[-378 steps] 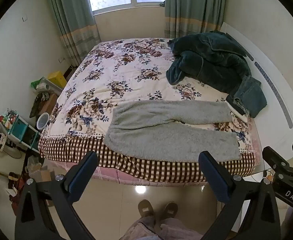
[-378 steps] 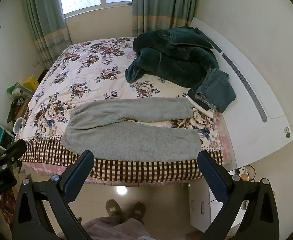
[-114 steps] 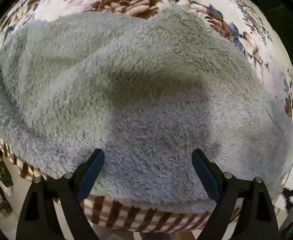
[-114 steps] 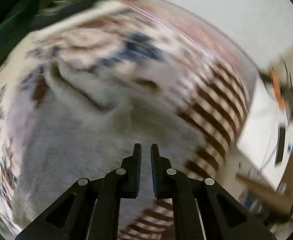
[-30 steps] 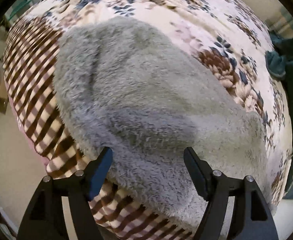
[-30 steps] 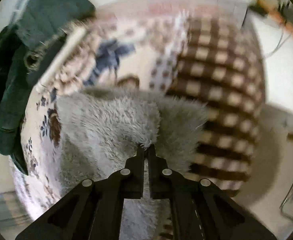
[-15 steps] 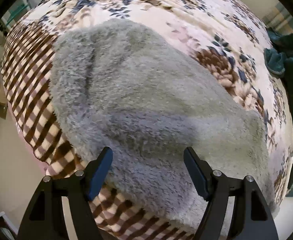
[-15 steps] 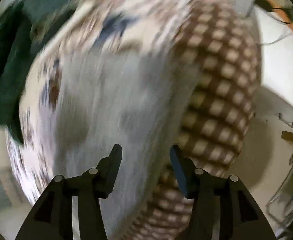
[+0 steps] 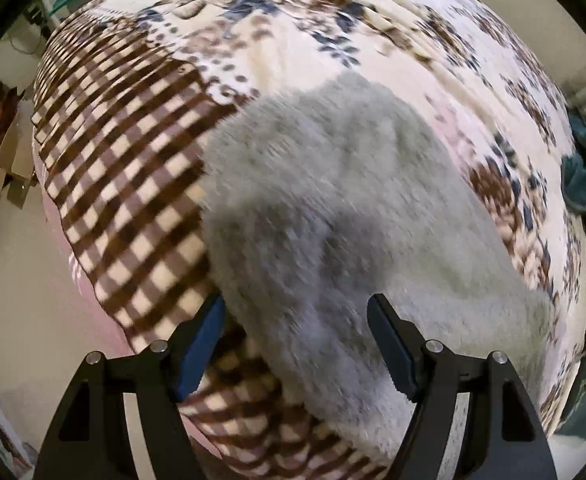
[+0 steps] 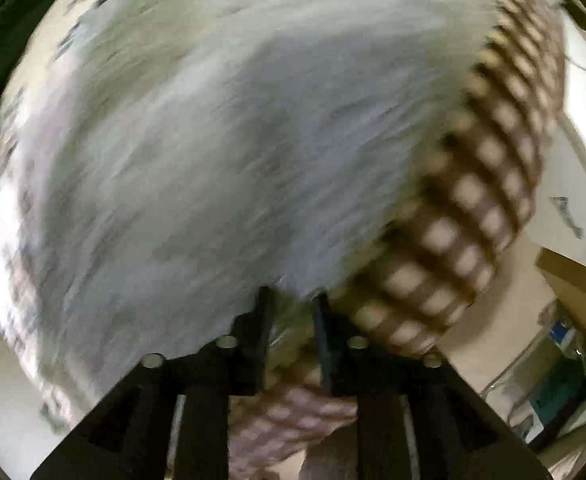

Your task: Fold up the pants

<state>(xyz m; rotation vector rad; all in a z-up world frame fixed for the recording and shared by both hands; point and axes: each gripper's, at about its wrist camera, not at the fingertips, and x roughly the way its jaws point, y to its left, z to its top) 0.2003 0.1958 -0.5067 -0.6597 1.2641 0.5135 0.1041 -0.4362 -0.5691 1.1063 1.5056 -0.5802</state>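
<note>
Each tool is matte black plastic: the left tool [image 9: 296, 346] has blue-padded fingers [image 9: 199, 350] and silver screws on triangular cut-out arms; the right tool [image 10: 291, 320] looks alike, motion-blurred.

The grey fleece pants [image 9: 357, 216] lie on the floral bedspread [image 9: 333, 32] of the bed, along its near edge, with their near side reaching onto the brown checked border [image 9: 133, 160] that hangs down the bed's side. In the left wrist view the pants run from the near left toward the far right, the checked border to their left and the floor [image 9: 13, 280] beyond it. A dark green blanket [image 9: 581, 176] lies at the far right. The left gripper [image 9: 297, 344] hovers over the pants' near edge, fingers [image 9: 393, 348] spread either side. The right gripper [image 10: 291, 328] sits at the pants' edge [image 10: 233, 140], beside the checked border [image 10: 473, 200] to its right.
</note>
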